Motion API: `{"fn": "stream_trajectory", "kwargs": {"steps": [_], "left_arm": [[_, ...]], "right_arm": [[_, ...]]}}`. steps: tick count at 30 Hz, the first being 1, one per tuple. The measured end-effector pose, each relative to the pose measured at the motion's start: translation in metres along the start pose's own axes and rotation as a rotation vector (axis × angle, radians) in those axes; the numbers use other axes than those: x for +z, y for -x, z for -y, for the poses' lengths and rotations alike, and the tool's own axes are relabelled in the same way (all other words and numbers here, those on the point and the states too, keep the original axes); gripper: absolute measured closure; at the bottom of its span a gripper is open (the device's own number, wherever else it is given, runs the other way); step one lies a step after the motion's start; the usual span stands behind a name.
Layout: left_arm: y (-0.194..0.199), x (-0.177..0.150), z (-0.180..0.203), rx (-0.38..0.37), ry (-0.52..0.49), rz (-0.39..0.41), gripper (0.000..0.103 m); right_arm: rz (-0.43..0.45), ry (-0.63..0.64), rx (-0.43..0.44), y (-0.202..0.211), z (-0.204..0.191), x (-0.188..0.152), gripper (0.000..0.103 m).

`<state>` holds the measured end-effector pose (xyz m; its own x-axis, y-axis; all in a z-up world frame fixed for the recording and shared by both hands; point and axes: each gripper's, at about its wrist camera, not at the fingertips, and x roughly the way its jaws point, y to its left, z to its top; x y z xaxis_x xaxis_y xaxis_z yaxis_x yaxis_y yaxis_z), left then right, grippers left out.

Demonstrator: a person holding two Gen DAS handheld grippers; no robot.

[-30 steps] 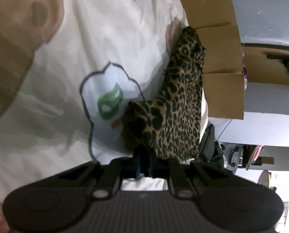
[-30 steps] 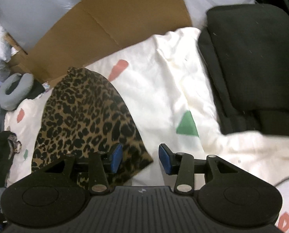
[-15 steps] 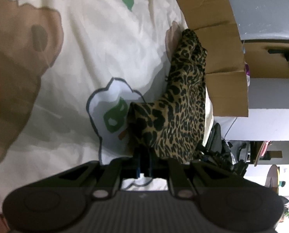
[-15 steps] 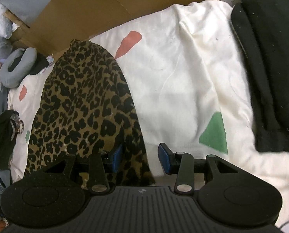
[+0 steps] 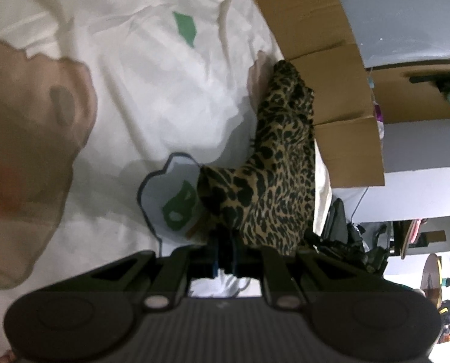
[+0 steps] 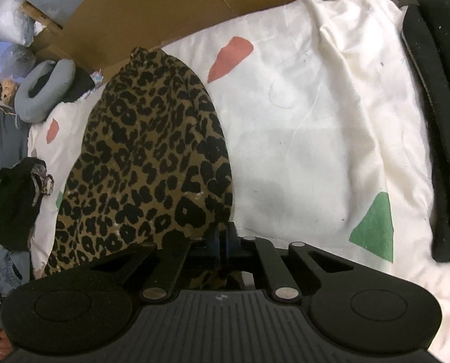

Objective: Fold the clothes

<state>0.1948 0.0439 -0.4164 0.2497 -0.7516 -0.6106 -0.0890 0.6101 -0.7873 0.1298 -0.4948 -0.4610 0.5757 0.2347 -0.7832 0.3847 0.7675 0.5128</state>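
white bedsheet (image 6: 315, 127), leopard garment (image 6: 146, 157), cardboard box (image 5: 325, 69)

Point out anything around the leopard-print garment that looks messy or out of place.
The leopard-print garment is bunched rather than flat on the white printed bedsheet. A dark crumpled clothes heap hangs off the bed's edge, beside a grey neck pillow. Nothing looks damaged.
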Motion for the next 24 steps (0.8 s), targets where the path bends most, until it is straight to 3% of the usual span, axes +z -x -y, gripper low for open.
{"fn": "stream_trajectory", "kwargs": {"steps": [11, 18, 24], "left_arm": [[0.051, 0.02, 0.021, 0.025, -0.089, 0.064, 0.095], [0.074, 0.021, 0.028, 0.056, -0.144, 0.06, 0.095], [0.085, 0.016, 0.009, 0.108, -0.133, 0.042, 0.095]], "right_arm": [[-0.033, -0.05, 0.107, 0.032, -0.024, -0.025, 0.103], [-0.073, -0.095, 0.167, 0.045, -0.036, -0.054, 0.103], [-0.127, -0.138, 0.196, 0.047, -0.042, -0.082, 0.103]]}}
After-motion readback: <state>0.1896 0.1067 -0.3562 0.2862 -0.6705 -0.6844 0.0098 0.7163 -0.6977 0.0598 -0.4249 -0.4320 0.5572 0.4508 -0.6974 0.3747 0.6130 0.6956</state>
